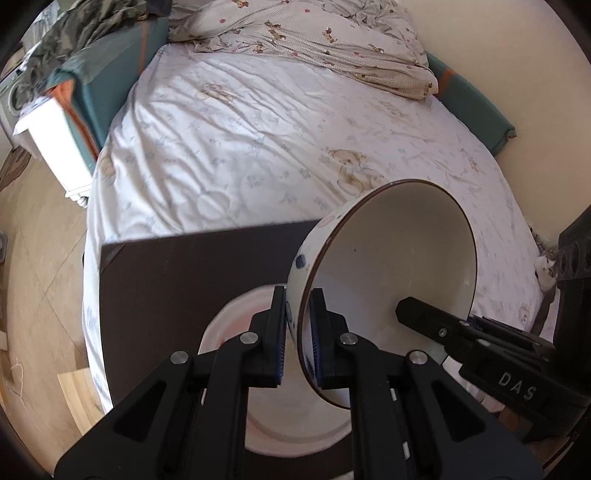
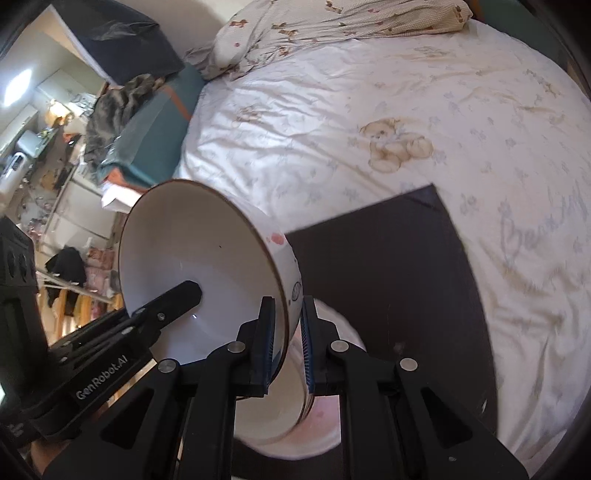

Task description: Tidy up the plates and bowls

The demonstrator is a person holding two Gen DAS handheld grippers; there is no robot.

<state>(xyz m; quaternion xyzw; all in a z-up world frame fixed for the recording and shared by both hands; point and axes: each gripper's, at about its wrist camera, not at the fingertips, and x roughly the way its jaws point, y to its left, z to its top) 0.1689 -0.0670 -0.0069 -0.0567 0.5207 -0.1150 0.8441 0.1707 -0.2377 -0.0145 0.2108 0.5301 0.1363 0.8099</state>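
Observation:
A white bowl (image 1: 388, 258) with a brown rim and blue and red marks outside hangs tilted in the air, carried by both grippers at opposite sides of its rim. My left gripper (image 1: 298, 295) is shut on the rim's near edge. My right gripper (image 2: 287, 304) is shut on the other side of the same bowl (image 2: 192, 251). Each view shows the other gripper's inner finger (image 1: 424, 314) (image 2: 177, 295) lying inside the bowl. Below the bowl, a white dish (image 1: 295, 424) (image 2: 325, 424) with a pinkish tint rests on a dark board (image 1: 166, 277) (image 2: 388, 277).
The board lies on a bed with a white bear-print sheet (image 1: 258, 147). A crumpled quilt (image 1: 314, 33) is at the far end. A teal bed frame (image 1: 110, 74) and a white nightstand (image 1: 48, 136) stand left, above wooden floor (image 1: 33, 295).

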